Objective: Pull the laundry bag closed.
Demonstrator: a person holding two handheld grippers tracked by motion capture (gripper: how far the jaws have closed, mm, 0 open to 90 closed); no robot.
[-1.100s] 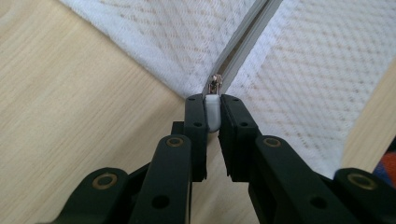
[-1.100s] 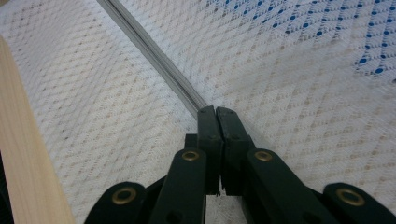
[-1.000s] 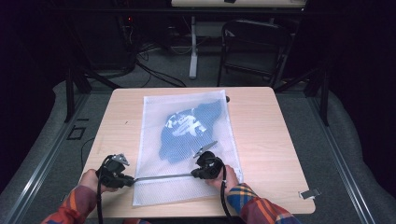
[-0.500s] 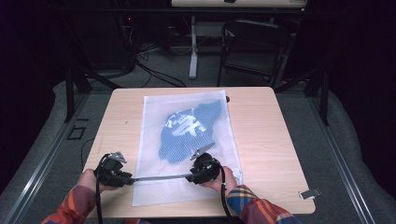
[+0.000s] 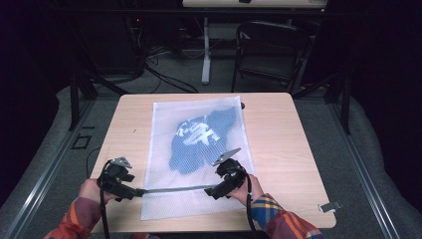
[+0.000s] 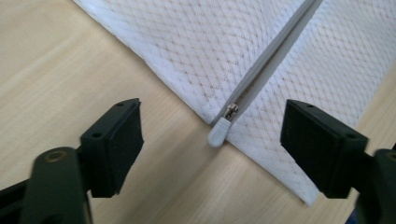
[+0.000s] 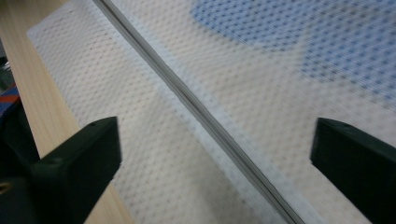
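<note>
White mesh bag (image 5: 199, 149) lies lengthwise, away

My right gripper (image 7: 215, 163) stands with its two black jaws spread wide over the white mesh laundry bag (image 7: 154, 140). The bag's grey zipper line (image 7: 196, 109) runs diagonally between them. Blue fabric (image 7: 299, 37) shows through the mesh, and the pale wooden tabletop (image 7: 42, 102) lies alongside.

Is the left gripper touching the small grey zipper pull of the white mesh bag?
Apart. The left gripper view shows the left gripper open, its jaws on either side of the small grey zipper pull with bare table between.
</note>
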